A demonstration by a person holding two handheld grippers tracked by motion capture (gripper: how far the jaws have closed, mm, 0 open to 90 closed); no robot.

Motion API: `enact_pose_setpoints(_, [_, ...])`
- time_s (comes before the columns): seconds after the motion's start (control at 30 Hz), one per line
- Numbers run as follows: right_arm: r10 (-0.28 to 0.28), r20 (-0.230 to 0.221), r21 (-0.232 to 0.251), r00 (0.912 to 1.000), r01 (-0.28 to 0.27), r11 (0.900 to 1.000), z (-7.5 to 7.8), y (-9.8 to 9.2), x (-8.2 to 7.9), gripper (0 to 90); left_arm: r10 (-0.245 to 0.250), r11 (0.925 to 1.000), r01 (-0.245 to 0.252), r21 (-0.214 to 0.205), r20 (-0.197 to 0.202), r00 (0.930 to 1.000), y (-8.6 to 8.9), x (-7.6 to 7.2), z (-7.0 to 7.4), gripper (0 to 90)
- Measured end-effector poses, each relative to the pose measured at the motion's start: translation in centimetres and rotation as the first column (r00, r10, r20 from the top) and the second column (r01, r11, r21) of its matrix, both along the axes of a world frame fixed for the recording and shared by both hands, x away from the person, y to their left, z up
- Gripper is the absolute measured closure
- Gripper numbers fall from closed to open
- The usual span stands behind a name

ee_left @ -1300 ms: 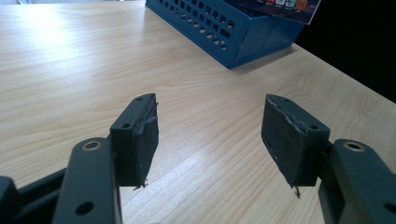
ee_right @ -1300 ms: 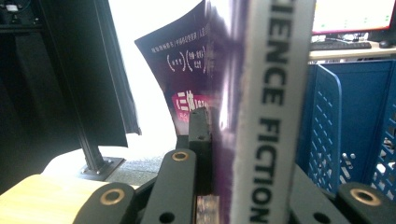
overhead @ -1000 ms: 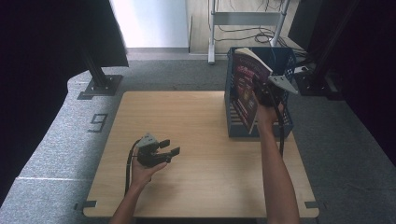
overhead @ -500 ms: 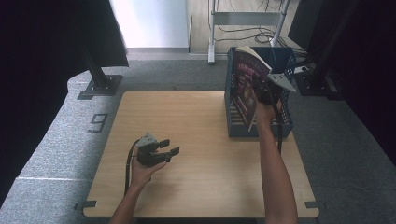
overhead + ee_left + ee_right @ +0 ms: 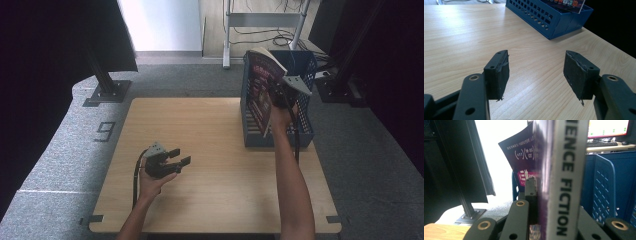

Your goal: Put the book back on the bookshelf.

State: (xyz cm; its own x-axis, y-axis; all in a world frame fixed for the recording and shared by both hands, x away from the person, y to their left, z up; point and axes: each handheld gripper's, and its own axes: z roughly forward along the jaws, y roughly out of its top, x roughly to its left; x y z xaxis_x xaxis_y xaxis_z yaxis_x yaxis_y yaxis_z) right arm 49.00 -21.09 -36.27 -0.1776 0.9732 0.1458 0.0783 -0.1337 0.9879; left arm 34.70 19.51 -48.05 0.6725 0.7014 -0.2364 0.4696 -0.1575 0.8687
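Your right gripper [image 5: 278, 95] clamps the book [image 5: 263, 80] over the blue basket [image 5: 305, 134] at the tabletop's right edge; lower it in upright, left gripper [image 5: 176, 158] idle, open, empty.

Glossy paper book [image 5: 544, 170], perforated blue plastic crate [image 5: 541, 17], smooth pale wood table [image 5: 461, 37].

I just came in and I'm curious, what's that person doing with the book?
A person holds a gripper in each hand at a wooden table. The right gripper is clamped on a book with "Science Fiction" on its spine, holding it upright over the blue crate at the table's far right. The left gripper rests open near the table's front, holding nothing.
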Motion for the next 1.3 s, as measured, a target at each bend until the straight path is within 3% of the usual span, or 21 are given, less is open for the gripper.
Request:
enact_pose_setpoints(0.5, [-0.024,0.019,0.022,0.9995,0.023,0.9995,0.1,0.4,1.6,81.6,0.022,0.9997,-0.022,-0.012,0.006,0.9997,0.8,0.0,0.1,37.8])
enact_pose_setpoints(0.9, [-0.034,0.002,0.015,0.9994,0.034,0.9993,-2.0,1.5,3.3,81.5,0.037,0.9989,-0.037,-0.027,-0.012,0.9992,1.6,0.4,-0.3,37.9])
enact_pose_setpoints(1.3, [-0.020,-0.032,-0.014,0.9993,0.020,0.9997,-4.9,2.6,3.3,81.3,0.024,0.9997,-0.024,-0.009,-0.021,0.9995,1.1,0.4,-0.6,37.7])
